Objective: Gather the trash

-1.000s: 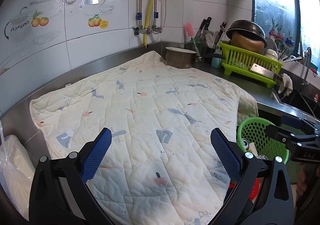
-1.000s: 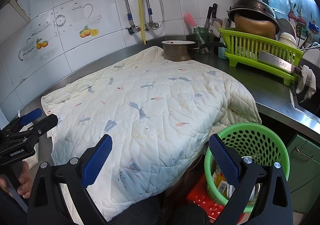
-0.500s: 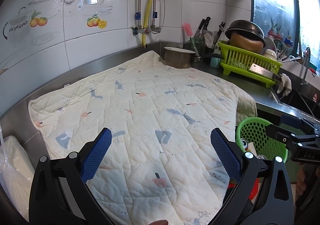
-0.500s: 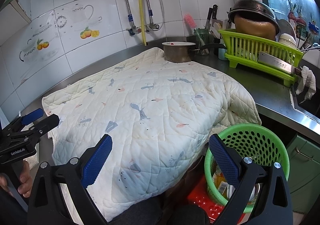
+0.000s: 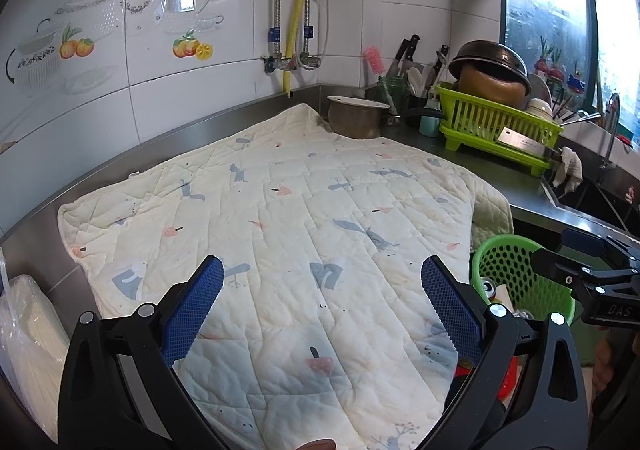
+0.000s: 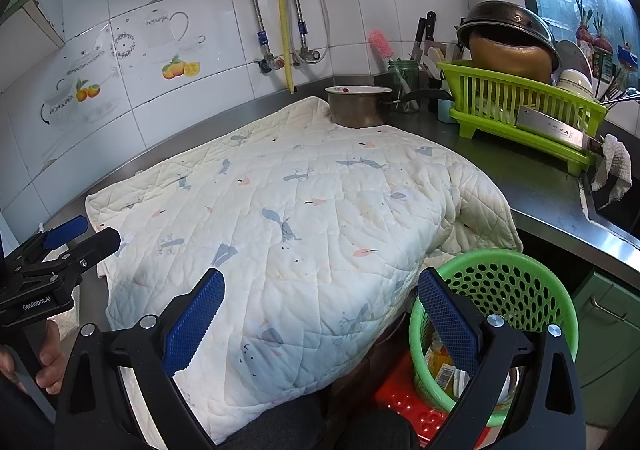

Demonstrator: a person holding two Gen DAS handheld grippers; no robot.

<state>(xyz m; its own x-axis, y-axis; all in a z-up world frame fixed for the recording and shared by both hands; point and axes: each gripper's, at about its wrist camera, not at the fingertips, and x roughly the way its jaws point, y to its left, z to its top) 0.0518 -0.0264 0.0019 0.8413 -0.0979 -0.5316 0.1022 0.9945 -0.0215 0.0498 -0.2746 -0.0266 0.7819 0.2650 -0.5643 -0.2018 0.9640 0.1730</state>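
A green perforated waste basket [image 6: 516, 290] stands below the counter's front edge at the right, with packaging and a can inside; it also shows in the left wrist view [image 5: 516, 274]. A cream quilted cloth [image 5: 280, 217] covers the steel counter, and no loose trash shows on it. My left gripper [image 5: 322, 302] is open and empty above the cloth's near edge. My right gripper [image 6: 320, 314] is open and empty, its right finger over the basket's rim.
A metal pot [image 6: 356, 105] sits at the cloth's far corner. A green dish rack [image 6: 520, 105] with bowls and a cleaver stands at the right, next to the sink. A white plastic bag [image 5: 28, 334] lies at the left. A red stool [image 6: 408, 406] is under the basket.
Both grippers have stayed open and nearly still; the views have drifted only slightly.
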